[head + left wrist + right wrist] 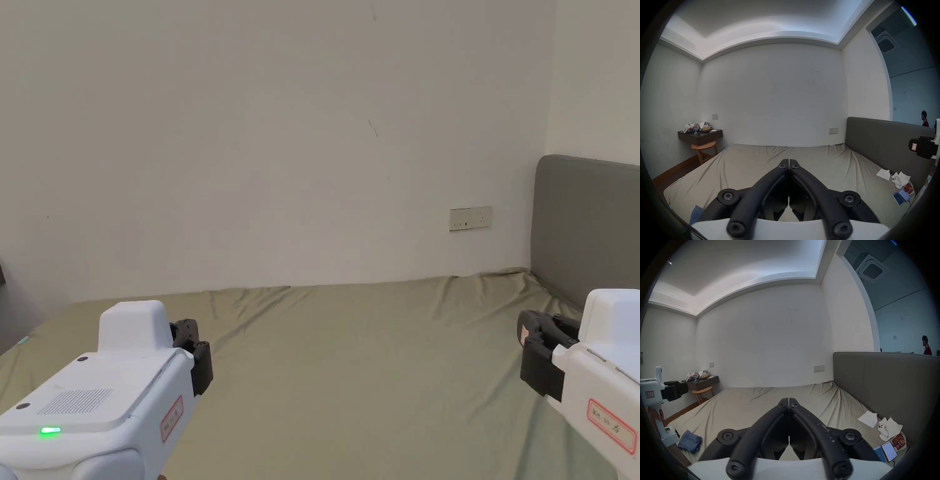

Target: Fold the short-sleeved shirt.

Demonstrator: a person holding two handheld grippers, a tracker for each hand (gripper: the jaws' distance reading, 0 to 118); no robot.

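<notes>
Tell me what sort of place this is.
Most likely a bedroom: a bed with a padded headboard, a wall shelf beside it, and wall sockets.

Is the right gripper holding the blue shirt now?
No, the right gripper has its jaws closed together on nothing above the bed, while the blue shirt lies crumpled near the bed's edge.

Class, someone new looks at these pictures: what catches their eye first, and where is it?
Two white tools are held up over a wide green bed, the left claw and the right claw both shut and empty. A crumpled blue shirt lies at the bed's near left edge.
</notes>
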